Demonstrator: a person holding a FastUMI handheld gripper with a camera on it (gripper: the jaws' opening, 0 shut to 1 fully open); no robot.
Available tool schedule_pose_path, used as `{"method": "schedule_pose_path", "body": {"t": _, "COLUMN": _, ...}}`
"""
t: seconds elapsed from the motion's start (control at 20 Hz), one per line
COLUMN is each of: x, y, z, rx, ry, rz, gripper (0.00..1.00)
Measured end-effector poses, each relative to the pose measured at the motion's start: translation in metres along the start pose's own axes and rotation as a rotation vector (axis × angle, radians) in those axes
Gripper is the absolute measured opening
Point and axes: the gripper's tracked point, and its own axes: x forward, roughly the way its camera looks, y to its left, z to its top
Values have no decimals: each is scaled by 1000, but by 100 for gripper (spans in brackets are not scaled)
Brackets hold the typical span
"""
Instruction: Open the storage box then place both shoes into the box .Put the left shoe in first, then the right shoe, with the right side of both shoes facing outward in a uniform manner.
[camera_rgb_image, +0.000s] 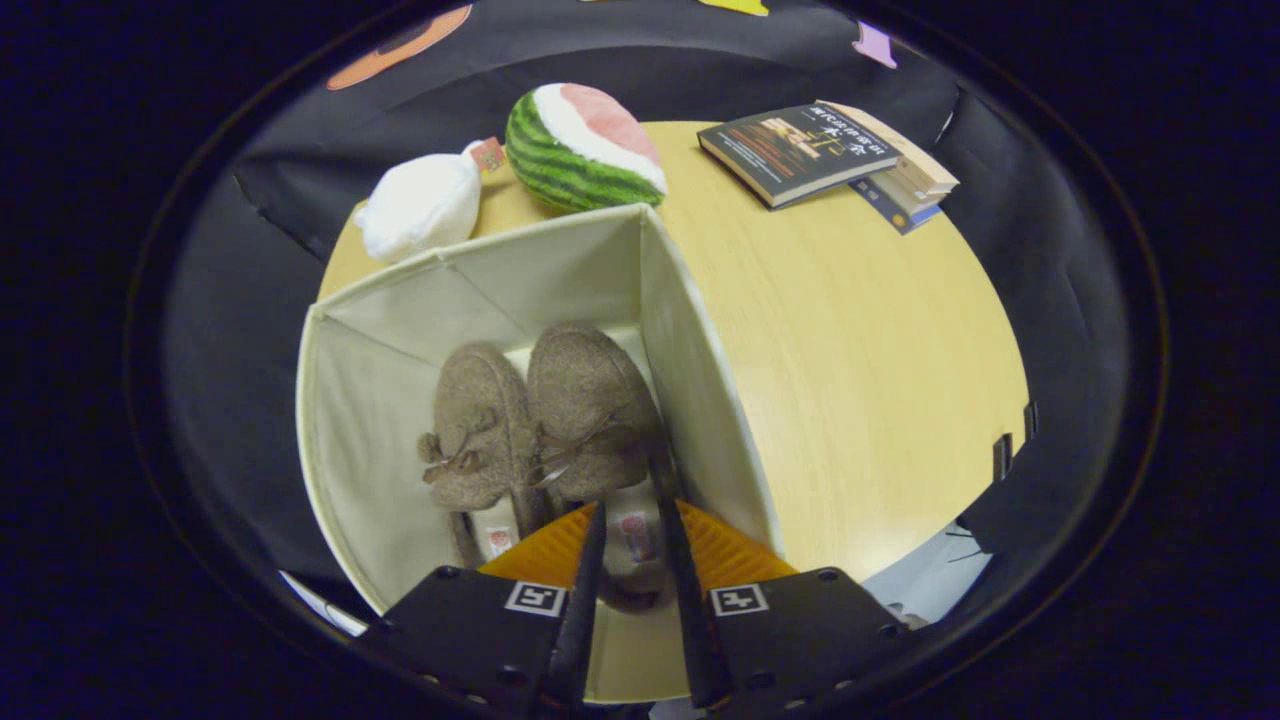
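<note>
An open cream fabric storage box (690, 330) stands on the wooden table (860, 340). Two brown felt shoes with small bows lie side by side inside it, toes pointing away from me. My gripper (630, 490) reaches down into the box. Its fingers straddle the heel of the right-hand shoe (590, 400) and press on both sides of it. The left-hand shoe (480, 420) rests against it, just left of my fingers. The heel ends of both shoes are partly hidden behind the fingers.
Beyond the box sit a watermelon-slice plush (585, 145) and a white plush (420, 205). A stack of books (825, 150) lies at the far right of the table. Bare tabletop spreads right of the box.
</note>
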Motion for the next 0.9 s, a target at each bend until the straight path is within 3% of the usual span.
{"method": "schedule_pose_path", "body": {"t": 0.2, "x": -47, "y": -7, "z": 4, "rx": -72, "ry": -126, "rz": 64, "gripper": 69}}
{"method": "schedule_pose_path", "body": {"t": 0.45, "x": -120, "y": -40, "z": 21, "rx": -116, "ry": -358, "rz": 112, "gripper": 95}}
{"method": "schedule_pose_path", "body": {"t": 0.9, "x": -258, "y": -143, "z": 65, "rx": -177, "ry": -844, "rz": 91, "gripper": 95}}
